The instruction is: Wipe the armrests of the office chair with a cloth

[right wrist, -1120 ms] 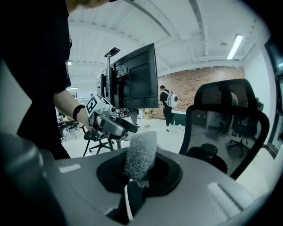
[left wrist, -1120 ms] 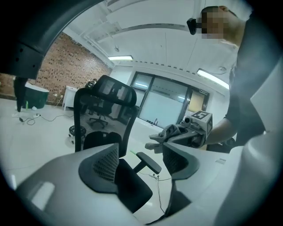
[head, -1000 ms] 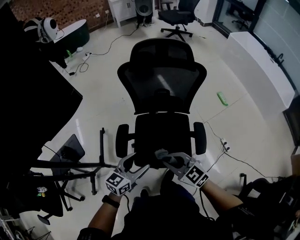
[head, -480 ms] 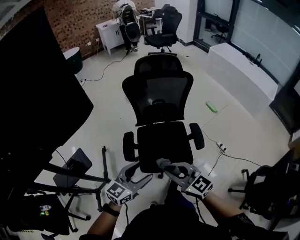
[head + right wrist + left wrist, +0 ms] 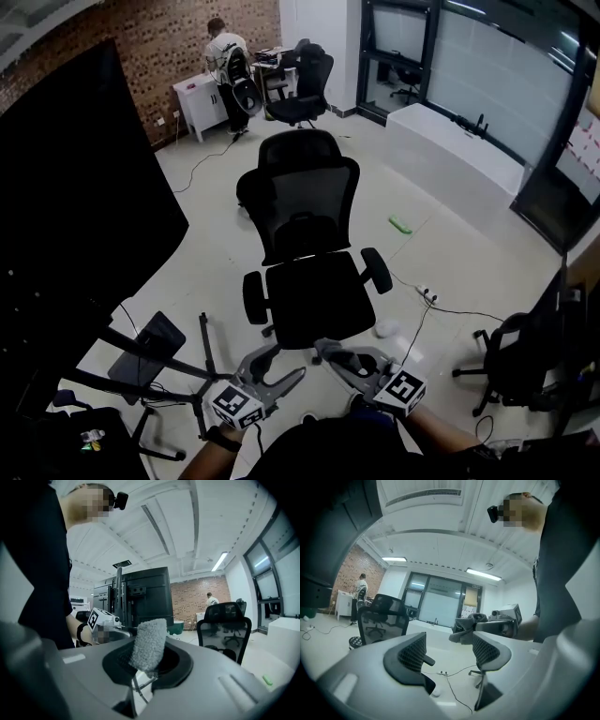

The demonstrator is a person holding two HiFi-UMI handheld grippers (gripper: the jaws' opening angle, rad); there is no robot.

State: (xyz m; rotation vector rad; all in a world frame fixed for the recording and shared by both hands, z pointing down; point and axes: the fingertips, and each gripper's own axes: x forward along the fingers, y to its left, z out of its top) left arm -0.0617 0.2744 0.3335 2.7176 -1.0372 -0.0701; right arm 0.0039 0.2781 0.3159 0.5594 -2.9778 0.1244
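The black mesh office chair [image 5: 309,253] stands on the floor in front of me, seat toward me. Its left armrest [image 5: 254,298] and right armrest [image 5: 377,270] both show. Both grippers hang low, short of the seat's front edge and touching nothing. My left gripper [image 5: 281,361] is open and empty [image 5: 449,651]. My right gripper [image 5: 325,350] is shut on a grey cloth [image 5: 150,641], which sticks up from its jaws. The left gripper view shows that cloth [image 5: 468,625] from the side.
A tall black screen [image 5: 84,197] and tripod legs [image 5: 150,361] fill the left. A green object [image 5: 400,225], a power strip with cable [image 5: 427,295] and another chair [image 5: 511,361] lie right. A person [image 5: 223,56] and a second office chair [image 5: 298,84] are at the back wall.
The head view has pulled back and lifted, so the chair looks smaller and farther and more of the room shows. Both grippers stay low in front, the right still holding the cloth.
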